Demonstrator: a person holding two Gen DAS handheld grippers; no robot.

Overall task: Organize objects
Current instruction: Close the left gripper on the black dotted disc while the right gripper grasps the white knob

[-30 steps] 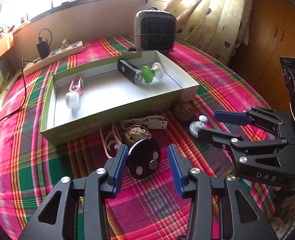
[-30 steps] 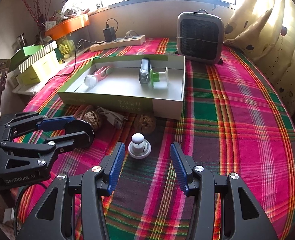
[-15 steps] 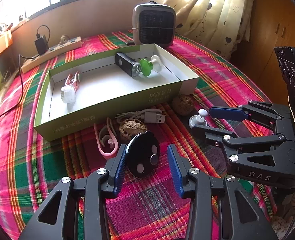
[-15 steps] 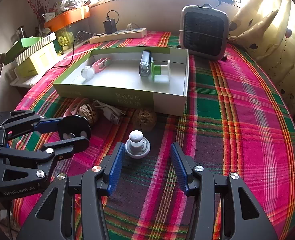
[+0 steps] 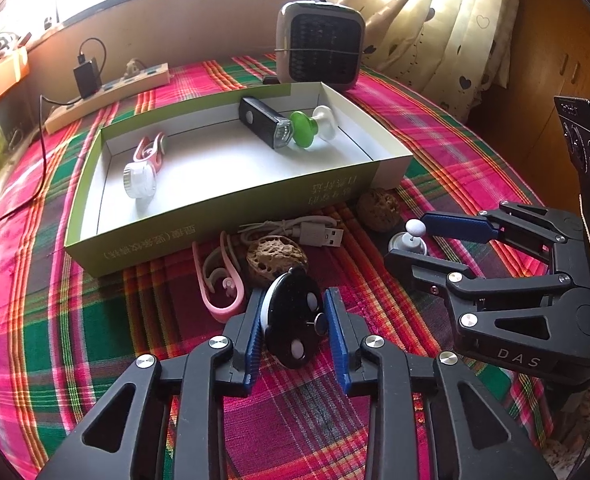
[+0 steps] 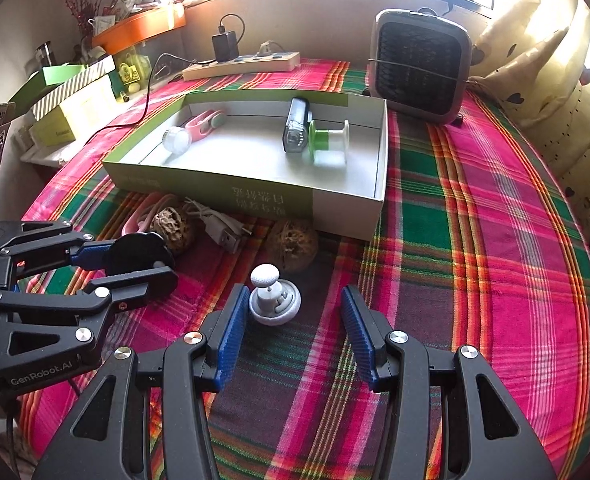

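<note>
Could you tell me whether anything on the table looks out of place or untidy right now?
Yes. Several things lie loose on the plaid cloth in front of the green box rather than inside it: a USB cable, two walnuts and a pink clip.
</note>
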